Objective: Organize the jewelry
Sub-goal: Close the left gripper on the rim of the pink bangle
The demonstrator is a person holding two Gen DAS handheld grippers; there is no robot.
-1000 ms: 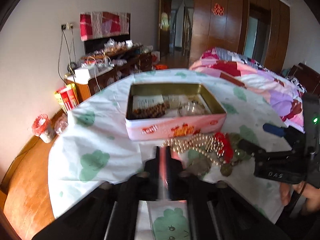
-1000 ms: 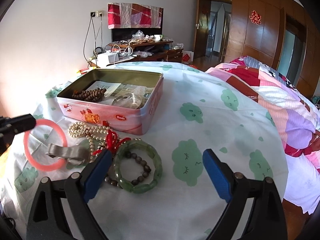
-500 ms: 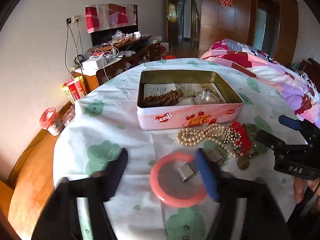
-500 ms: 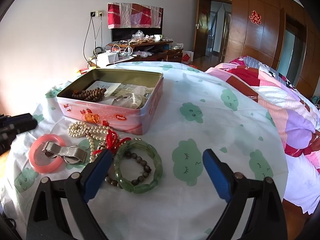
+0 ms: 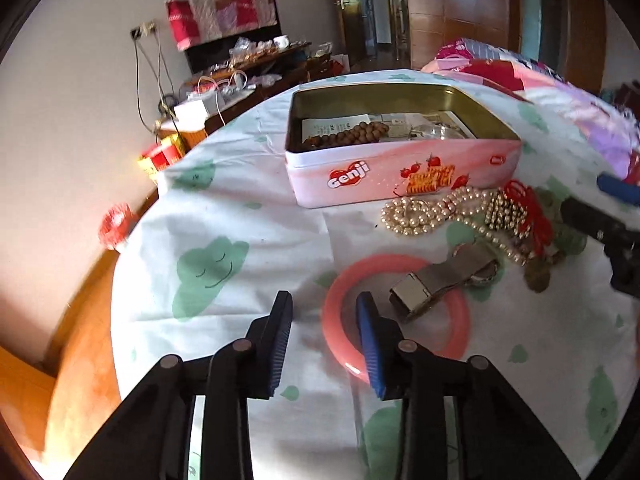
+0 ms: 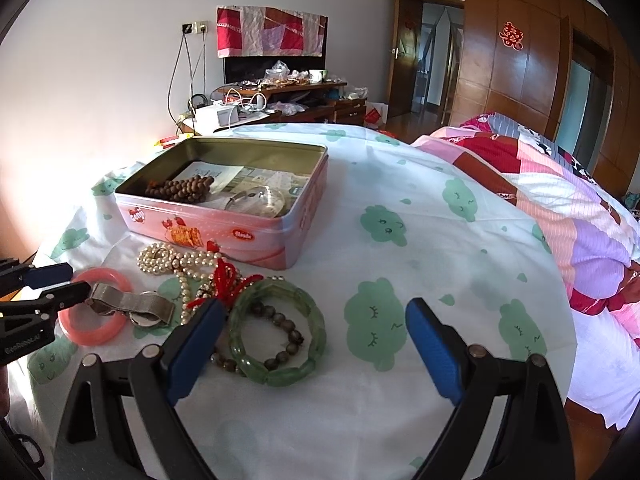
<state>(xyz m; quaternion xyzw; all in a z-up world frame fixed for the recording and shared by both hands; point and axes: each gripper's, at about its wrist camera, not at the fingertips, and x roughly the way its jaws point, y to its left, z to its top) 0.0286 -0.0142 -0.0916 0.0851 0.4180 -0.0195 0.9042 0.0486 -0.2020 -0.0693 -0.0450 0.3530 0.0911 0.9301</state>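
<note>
Home bedroom, quilted bed, wooden wardrobe, cluttered dresser, cloth-covered table

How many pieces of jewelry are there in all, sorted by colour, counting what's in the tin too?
Pink: 1, the pink bangle
Green: 1, the green bracelet
Pearl white: 1, the pearl strand
Red: 1, the red cord piece
Silver: 1, the metal watch
Brown or dark beads: 2, the dark bead bracelet and the brown beads in the tin
Clear: 1, the clear bangle in the tin
Total: 8
</note>
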